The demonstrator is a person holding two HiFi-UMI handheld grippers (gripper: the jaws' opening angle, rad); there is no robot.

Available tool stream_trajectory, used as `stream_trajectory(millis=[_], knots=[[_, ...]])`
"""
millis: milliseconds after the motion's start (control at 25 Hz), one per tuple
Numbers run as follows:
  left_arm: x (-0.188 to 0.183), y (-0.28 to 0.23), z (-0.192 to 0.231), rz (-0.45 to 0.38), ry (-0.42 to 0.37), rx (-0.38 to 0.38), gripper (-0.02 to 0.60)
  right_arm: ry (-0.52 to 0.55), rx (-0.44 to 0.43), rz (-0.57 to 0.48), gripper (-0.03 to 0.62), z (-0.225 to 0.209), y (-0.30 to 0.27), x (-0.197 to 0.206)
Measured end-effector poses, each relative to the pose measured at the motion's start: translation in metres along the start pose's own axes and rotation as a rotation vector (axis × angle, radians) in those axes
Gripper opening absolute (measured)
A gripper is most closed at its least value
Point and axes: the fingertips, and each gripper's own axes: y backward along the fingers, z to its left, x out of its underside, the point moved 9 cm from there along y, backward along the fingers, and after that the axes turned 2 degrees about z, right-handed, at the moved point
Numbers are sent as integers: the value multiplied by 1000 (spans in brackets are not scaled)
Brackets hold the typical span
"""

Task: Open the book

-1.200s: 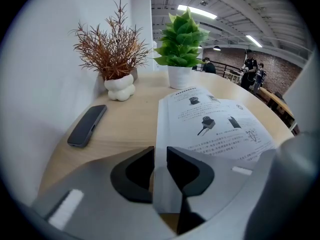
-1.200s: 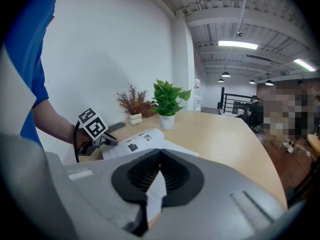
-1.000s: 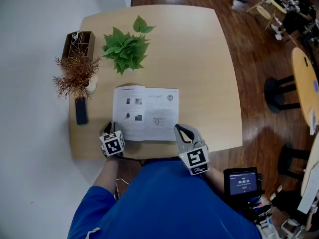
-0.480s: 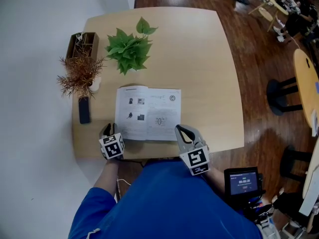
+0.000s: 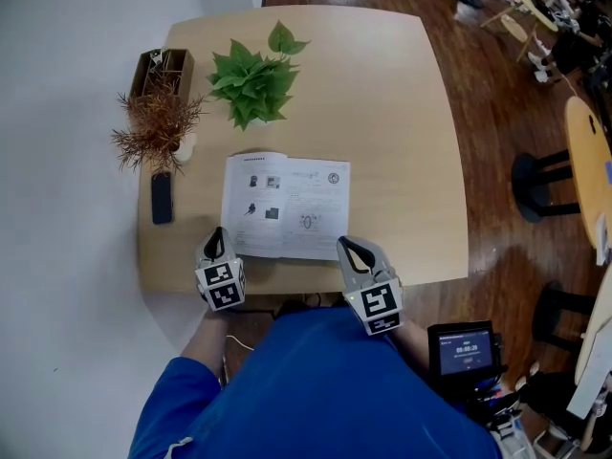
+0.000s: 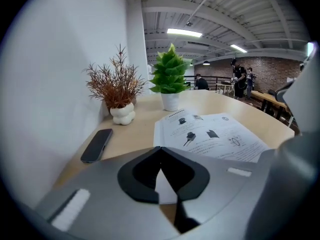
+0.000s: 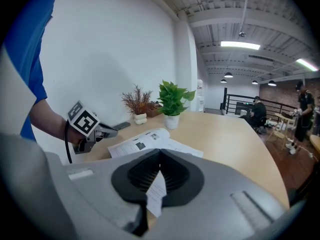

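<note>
Book (image 5: 285, 206) is already laid open, flat, near tabletop's front edge. Left gripper (image 5: 216, 237) is pressed together, empty, at book's near-left corner. Right gripper (image 5: 347, 248) is likewise closed at near-right corner, nothing seen pinched. Both are best lifted straight clear so pages aren't snagged.

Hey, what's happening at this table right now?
A person holds a gripper in each hand at the near edge of a book that already lies open on the table. The right gripper has its jaws pinched on the near right page corner. The left gripper has its jaws shut beside the near left corner, apparently holding nothing.
</note>
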Motion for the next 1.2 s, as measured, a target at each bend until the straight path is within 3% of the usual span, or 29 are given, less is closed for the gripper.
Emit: stream_trajectory(millis=[360,640,1200], knots=[[-8,32,-47,-127,-7,50,8,16,-27,-50,3,-10,18,13],[-18,88,-111,-207,-15,68,8,20,-58,-102,3,-31,70,22],[-8,164,-221,-289,-11,125,8,37,-109,-178,3,-57,150,56]])
